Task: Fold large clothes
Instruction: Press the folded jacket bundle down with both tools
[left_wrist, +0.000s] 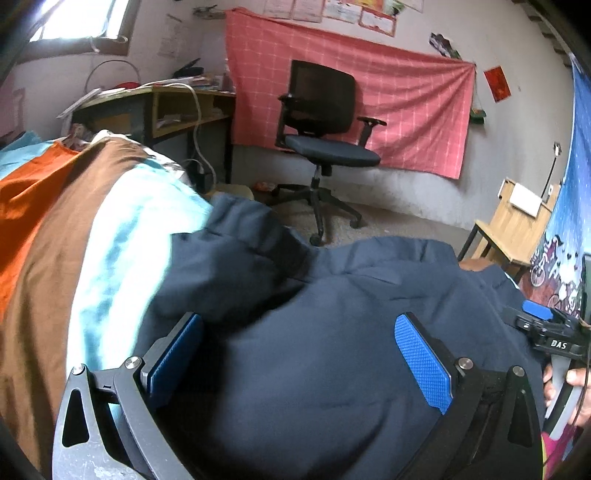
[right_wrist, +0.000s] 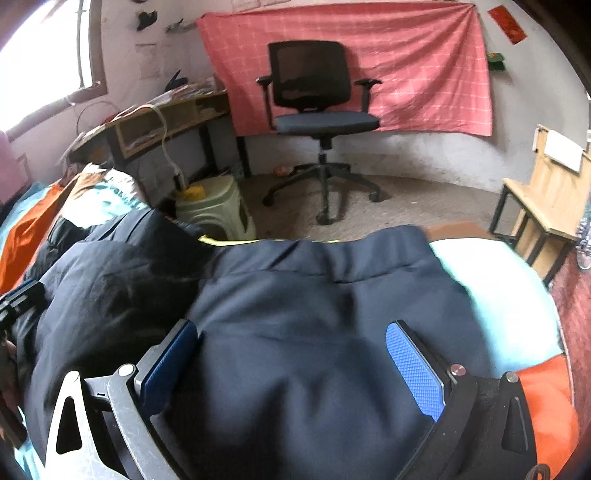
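A large navy padded jacket (left_wrist: 314, 332) lies spread on the bed and fills the lower half of both views (right_wrist: 314, 314). My left gripper (left_wrist: 299, 332) is open, its blue pads (left_wrist: 421, 362) wide apart just above the jacket's left part. My right gripper (right_wrist: 291, 343) is open too, pads (right_wrist: 413, 365) wide apart over the jacket's right part. Neither holds cloth. The right gripper also shows at the right edge of the left wrist view (left_wrist: 546, 325), and the left one at the left edge of the right wrist view (right_wrist: 18, 302).
The bed cover (left_wrist: 55, 229) is striped orange, brown, white and light blue. Beyond the bed edge stand a black office chair (left_wrist: 325, 133), a cluttered desk (left_wrist: 155, 107), a green plastic stool (right_wrist: 214, 210) and a wooden chair (right_wrist: 546, 199).
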